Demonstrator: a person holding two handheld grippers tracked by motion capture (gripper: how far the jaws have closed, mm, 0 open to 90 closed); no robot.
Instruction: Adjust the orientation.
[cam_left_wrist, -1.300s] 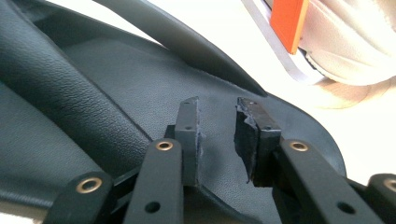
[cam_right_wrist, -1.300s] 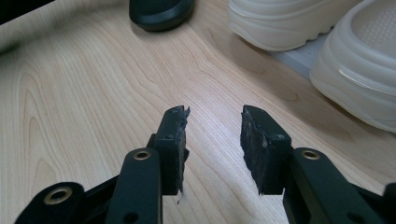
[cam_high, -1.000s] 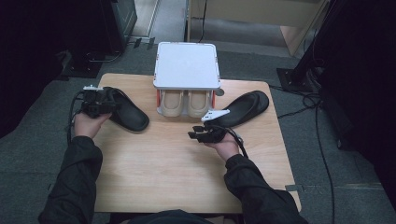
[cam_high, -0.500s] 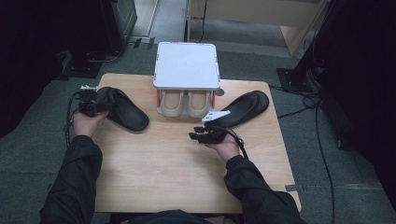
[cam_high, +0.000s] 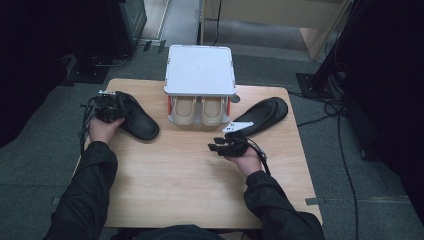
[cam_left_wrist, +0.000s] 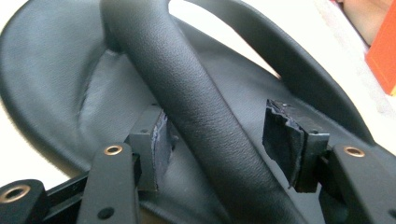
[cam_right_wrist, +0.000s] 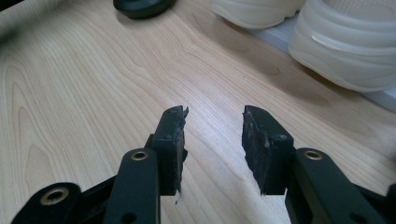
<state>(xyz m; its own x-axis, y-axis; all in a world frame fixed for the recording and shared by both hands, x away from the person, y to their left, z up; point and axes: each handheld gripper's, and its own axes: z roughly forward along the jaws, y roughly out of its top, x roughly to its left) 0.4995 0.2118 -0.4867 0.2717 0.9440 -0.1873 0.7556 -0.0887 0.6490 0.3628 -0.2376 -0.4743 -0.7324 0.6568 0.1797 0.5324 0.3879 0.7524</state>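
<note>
A black sandal (cam_high: 142, 127) lies at the left of the wooden table (cam_high: 190, 190). My left gripper (cam_high: 119, 106) sits over its heel end. In the left gripper view its jaws straddle the sandal's thick strap (cam_left_wrist: 187, 93) above the black footbed (cam_left_wrist: 56, 70). These jaws have just been opening; the left gripper (cam_left_wrist: 219, 126) is open, with one pad beside the strap and the other clear of it. A second black sandal (cam_high: 265, 114) lies at the right. My right gripper (cam_high: 216, 145) hovers near its toe, and the right gripper (cam_right_wrist: 212, 116) stands open over bare wood with nothing between its pads.
A small shoe rack with a white top (cam_high: 200, 70) stands at the table's far middle. Two cream shoes (cam_high: 192, 110) (cam_right_wrist: 350, 51) sit under it. Cables (cam_high: 345, 150) trail over the grey floor at the right. Bare wood (cam_right_wrist: 70, 93) spreads before the right gripper.
My left hand has sunk a little onto the left sandal, which lies where it lay. The right hand has kept still.
</note>
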